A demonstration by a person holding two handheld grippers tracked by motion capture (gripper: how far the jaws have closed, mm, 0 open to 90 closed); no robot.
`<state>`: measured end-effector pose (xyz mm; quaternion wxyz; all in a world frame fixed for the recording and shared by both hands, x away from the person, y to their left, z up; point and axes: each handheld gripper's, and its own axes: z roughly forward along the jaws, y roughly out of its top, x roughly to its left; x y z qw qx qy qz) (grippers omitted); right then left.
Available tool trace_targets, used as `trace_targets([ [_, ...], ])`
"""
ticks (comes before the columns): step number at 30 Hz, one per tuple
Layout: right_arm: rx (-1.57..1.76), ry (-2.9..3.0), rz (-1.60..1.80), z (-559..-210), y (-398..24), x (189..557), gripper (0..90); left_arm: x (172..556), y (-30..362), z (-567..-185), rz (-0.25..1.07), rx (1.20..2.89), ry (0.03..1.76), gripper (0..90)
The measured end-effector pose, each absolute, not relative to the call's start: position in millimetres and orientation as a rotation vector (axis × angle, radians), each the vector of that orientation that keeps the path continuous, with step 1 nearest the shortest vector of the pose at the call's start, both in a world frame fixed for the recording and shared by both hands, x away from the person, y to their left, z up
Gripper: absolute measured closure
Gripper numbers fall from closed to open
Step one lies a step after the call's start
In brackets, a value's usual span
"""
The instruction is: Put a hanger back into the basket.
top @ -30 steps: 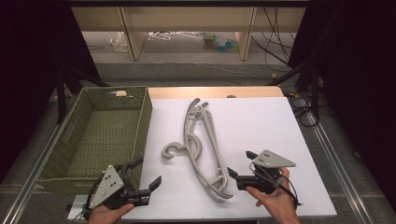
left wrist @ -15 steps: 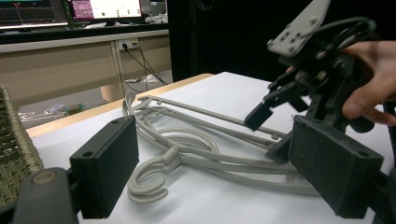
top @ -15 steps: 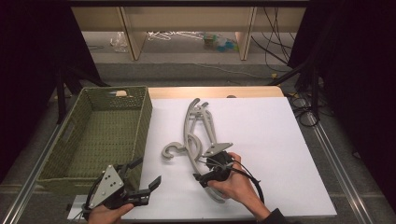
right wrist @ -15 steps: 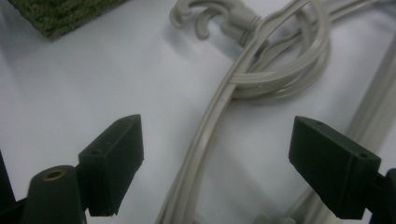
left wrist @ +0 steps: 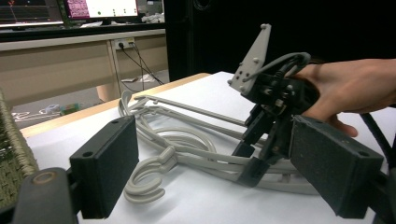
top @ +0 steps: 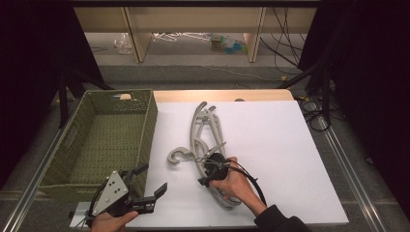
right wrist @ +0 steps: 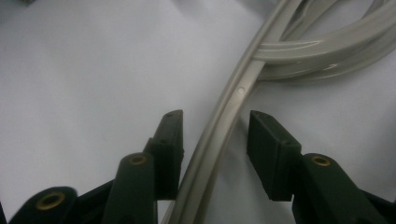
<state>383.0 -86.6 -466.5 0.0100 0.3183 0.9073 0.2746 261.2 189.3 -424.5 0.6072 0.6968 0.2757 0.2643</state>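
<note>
A pile of grey plastic hangers [top: 205, 137] lies on the white table top [top: 280, 140], one hook [top: 176, 155] pointing left. My right gripper [top: 205, 177] points down onto the near end of the pile. In the right gripper view a curved hanger arm [right wrist: 236, 93] runs between its jaws [right wrist: 215, 126]. The jaws have just been closing, and a gap still shows beside the right pad [right wrist: 268, 154]. My left gripper [top: 153, 180] hovers open and empty at the table's front left corner. In the left gripper view, it [left wrist: 212, 135] faces the hangers [left wrist: 187, 140] and the right gripper [left wrist: 250, 161].
A green woven basket [top: 147, 121] stands at the table's left, close beside the left gripper, its wall [left wrist: 14, 154] showing at the left gripper view's edge. Bare white table stretches right of the hangers. Shelves and cables lie beyond the far edge.
The right hand has moved left from the table's front right onto the hanger pile and dropped lower. Its jaws have narrowed around a hanger arm. The left gripper has stayed put.
</note>
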Motion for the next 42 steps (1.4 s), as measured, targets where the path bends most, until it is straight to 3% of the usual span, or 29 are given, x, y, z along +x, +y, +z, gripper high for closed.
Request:
trace_targets([
  [8,1.013,2.832,0.844,-462,-85,387,68.4,261,189,-424,0.605,1.611,0.628,15.7],
  [26,1.027,2.806,0.837,-449,-95,388,77.6,260,187,-425,0.590,1.619,0.625,15.6],
  [29,1.016,2.799,0.857,-440,-101,388,82.1,261,188,-424,0.597,1.619,0.622,15.6],
  [42,0.861,2.829,0.916,-405,-150,391,82.7,262,189,-423,0.637,1.635,0.632,16.0],
])
